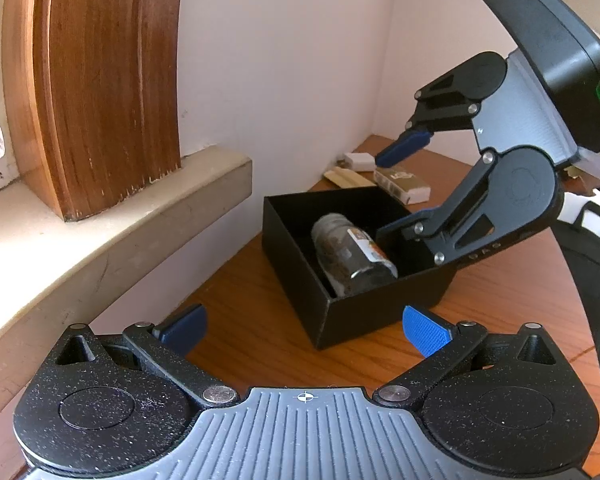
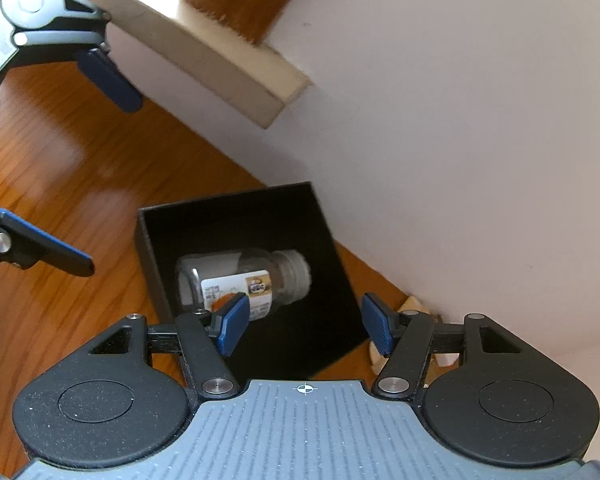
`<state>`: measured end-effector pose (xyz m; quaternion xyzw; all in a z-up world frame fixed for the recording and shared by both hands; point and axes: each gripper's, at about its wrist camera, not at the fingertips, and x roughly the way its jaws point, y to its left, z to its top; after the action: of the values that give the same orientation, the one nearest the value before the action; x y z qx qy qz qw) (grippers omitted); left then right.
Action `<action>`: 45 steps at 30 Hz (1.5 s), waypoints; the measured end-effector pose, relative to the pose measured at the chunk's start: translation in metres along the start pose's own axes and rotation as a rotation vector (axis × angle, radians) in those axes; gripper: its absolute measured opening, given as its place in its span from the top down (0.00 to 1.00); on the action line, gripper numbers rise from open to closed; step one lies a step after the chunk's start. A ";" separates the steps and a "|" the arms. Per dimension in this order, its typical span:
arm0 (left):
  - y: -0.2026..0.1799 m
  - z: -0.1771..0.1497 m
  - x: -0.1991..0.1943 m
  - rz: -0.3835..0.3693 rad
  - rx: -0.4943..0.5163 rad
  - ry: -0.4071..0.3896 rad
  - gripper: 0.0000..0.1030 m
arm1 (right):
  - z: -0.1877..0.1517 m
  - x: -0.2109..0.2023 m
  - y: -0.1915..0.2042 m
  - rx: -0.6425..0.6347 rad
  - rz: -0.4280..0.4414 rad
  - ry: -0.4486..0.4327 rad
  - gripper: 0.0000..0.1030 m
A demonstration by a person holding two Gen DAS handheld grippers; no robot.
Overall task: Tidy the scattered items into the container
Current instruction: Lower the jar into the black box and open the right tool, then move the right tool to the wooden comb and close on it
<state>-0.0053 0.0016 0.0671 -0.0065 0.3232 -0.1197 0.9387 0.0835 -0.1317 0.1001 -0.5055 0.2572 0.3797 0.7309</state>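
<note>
Inside the square matte-black box [image 2: 342,276], a clear cylindrical jar [image 2: 244,278] lies sideways; both tools gape, released.

My worktop [image 1: 260,332] is a glossy, orange-brown wood surface that runs into a corner of pale walls. A black open-topped box [image 1: 352,312] sits directly on it, close to the wall. Beyond the box, toward the corner, three small things lie on the wood close together: a white block [image 1: 359,161], a pale tan flat piece [image 1: 346,179] and a cream-and-brown packet [image 1: 402,187].
</note>
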 end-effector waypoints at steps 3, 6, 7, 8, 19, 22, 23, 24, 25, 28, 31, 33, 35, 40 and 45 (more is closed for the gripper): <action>-0.001 0.001 0.001 -0.001 -0.002 0.001 0.00 | -0.004 0.010 -0.008 0.022 -0.015 -0.007 0.41; -0.003 0.000 0.001 -0.003 -0.004 0.001 0.00 | -0.011 0.014 -0.020 0.065 -0.035 -0.015 0.41; -0.004 0.000 0.001 -0.003 -0.004 0.000 0.00 | -0.014 0.013 -0.025 0.086 -0.043 -0.018 0.41; -0.005 -0.001 0.005 -0.007 -0.005 0.001 0.00 | -0.018 0.012 -0.030 0.107 -0.049 -0.021 0.41; -0.007 -0.007 0.025 -0.023 -0.014 0.005 0.00 | -0.061 0.035 -0.095 0.480 -0.057 -0.062 0.54; -0.007 -0.008 0.026 -0.027 -0.019 0.013 0.00 | -0.073 0.054 -0.112 0.619 0.013 -0.090 0.54; -0.007 -0.008 0.027 -0.028 -0.021 0.016 0.00 | -0.076 0.061 -0.116 0.651 0.025 -0.098 0.54; -0.007 -0.009 0.027 -0.029 -0.022 0.018 0.00 | -0.078 0.068 -0.118 0.672 0.031 -0.101 0.54; -0.007 -0.008 0.027 -0.029 -0.021 0.016 0.00 | -0.079 0.076 -0.120 0.692 0.039 -0.102 0.54; -0.008 -0.008 0.027 -0.028 -0.022 0.015 0.00 | -0.082 0.099 -0.126 0.746 0.053 -0.094 0.53; -0.008 -0.008 0.028 -0.028 -0.024 0.017 0.00 | -0.082 0.115 -0.128 0.767 0.052 -0.081 0.53; -0.008 -0.007 0.029 -0.028 -0.025 0.019 0.00 | -0.083 0.121 -0.131 0.785 0.052 -0.076 0.53; -0.008 -0.008 0.030 -0.029 -0.026 0.021 0.00 | -0.085 0.127 -0.134 0.806 0.052 -0.071 0.52; -0.006 -0.009 0.031 -0.024 -0.028 0.028 0.00 | -0.094 0.131 -0.145 0.842 0.067 -0.057 0.51; -0.004 -0.010 0.031 -0.020 -0.032 0.031 0.00 | -0.098 0.139 -0.145 0.869 0.063 -0.037 0.46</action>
<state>0.0115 -0.0086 0.0410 -0.0230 0.3394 -0.1240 0.9322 0.2832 -0.2115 0.0380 -0.1358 0.3954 0.2673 0.8682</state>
